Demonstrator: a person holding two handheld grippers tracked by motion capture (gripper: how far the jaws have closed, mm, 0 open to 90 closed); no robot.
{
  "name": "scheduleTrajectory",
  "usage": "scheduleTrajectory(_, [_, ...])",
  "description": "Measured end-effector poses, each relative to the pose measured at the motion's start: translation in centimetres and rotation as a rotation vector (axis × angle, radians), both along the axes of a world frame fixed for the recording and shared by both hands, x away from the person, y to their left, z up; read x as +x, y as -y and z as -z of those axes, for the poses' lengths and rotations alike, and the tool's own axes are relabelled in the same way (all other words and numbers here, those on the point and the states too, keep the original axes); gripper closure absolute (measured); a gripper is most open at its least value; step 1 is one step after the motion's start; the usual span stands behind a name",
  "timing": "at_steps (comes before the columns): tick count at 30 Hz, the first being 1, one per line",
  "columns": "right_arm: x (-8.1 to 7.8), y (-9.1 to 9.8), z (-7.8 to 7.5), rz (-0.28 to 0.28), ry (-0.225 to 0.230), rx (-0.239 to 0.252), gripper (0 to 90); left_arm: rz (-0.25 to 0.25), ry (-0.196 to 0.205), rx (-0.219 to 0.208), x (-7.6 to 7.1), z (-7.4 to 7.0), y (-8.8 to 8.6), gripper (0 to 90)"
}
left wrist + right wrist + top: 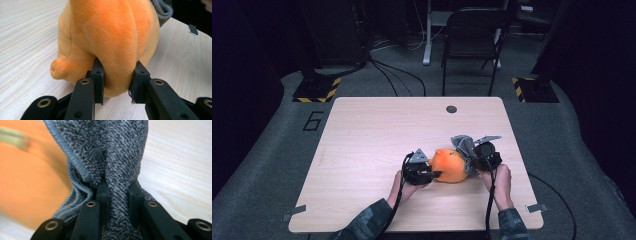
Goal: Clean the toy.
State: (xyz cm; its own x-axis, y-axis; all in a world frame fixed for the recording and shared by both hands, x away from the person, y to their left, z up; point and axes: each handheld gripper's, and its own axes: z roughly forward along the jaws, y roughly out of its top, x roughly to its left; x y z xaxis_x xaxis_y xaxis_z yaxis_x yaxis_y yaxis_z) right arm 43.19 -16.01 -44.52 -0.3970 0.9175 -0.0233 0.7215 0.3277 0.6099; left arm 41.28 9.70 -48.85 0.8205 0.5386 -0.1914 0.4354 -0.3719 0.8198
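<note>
Cut off by the top edge of the left gripper view: the orange plush toy (110,42), with only a corner of the grey knitted cloth (163,8) peeking in at the upper right. Blurred to a flat orange mass at the left of the right gripper view, that same toy (27,185), crossed by an unreadable pale green smear (13,136), and cropped at the top there, the cloth (120,152). Hidden from the high view, behind gripper bodies and hands: the jaws of the left gripper (434,173) and the right gripper (472,162), and the toy's underside against the table (377,130).
</note>
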Motion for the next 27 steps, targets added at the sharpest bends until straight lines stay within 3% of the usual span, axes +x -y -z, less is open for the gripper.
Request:
scheduleTrajectory(7, [1.3, 1.6, 3.4, 0.047, -0.096, -0.029, 75.9, -0.008, -0.005, -0.006, 0.1, 0.0, -0.2, 69.4])
scheduleTrajectory(11, [1.5, 2.2, 3.6, 0.064, -0.112, -0.013, 75.9, -0.004, -0.008, -0.003, 0.1, 0.0, -0.2, 69.4])
scheduleTrajectory(15, [0.9, 2.5, 1.6, 0.072, -0.063, 0.009, 76.3, -0.012, -0.008, -0.007, 0.1, 0.0, -0.2, 69.4])
scheduleTrajectory(20, [-0.4, 2.5, -2.5, 0.046, 0.045, 0.073, 76.5, -0.011, -0.006, -0.005, 0.2, 0.0, -0.2, 69.4])
scheduleTrajectory(24, [-1.9, 1.6, -5.5, 0.0, 0.115, 0.129, 76.5, -0.01, -0.005, -0.005, 0.1, 0.0, -0.2, 69.4])
scheduleTrajectory(27, [-3.1, 0.5, -7.4, -0.072, 0.165, 0.159, 76.5, -0.006, -0.001, 0.002, 0.2, 0.0, -0.2, 69.4])
